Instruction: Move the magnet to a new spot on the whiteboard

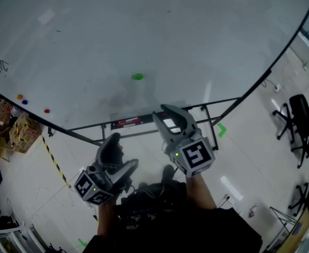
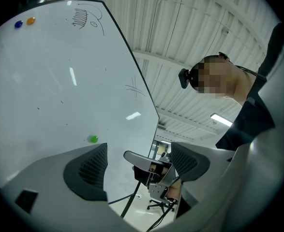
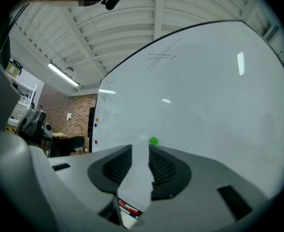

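Small round green magnet (image 1: 137, 77) stuck low on the big white whiteboard (image 1: 143, 30), untouched. Right gripper (image 3: 140, 150) near it, jaws a little apart, holding nothing. Left gripper (image 2: 138, 151) farther back, jaws wide apart, empty.

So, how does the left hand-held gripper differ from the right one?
The left hand-held gripper has its jaws wide apart; the right hand-held gripper leaves only a narrow gap. The green magnet lies in line with the right one's gap, but off to the side of the left one's. Both are empty.
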